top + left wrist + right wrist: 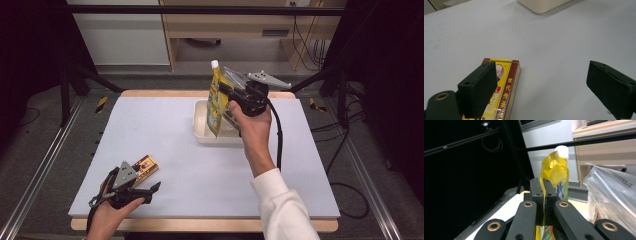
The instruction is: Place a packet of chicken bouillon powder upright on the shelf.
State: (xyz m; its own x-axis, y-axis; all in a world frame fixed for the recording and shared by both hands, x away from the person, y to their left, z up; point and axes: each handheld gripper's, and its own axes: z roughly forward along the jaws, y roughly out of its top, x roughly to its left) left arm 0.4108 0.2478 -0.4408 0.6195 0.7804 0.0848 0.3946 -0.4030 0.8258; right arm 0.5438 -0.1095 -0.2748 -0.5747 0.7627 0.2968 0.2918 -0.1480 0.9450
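The right gripper is clenching its black jaws on a yellow spouted drink pouch with a white cap, pinching the thin pouch edge between the pads so that the pouch is hanging upright above the shallow cream-white rectangular tray at the far middle of the pale grey table mat. In the right gripper view the pouch is rising just beyond the closed jaws, its cap at the top, and a clear crinkled plastic bag is lying just to its right. The left gripper is resting at the near left corner of the mat, its jaws spread wide apart and gripping nothing. A flat yellow and dark red printed box is lying on the mat just beside the left jaw, with its near part hidden behind that jaw.
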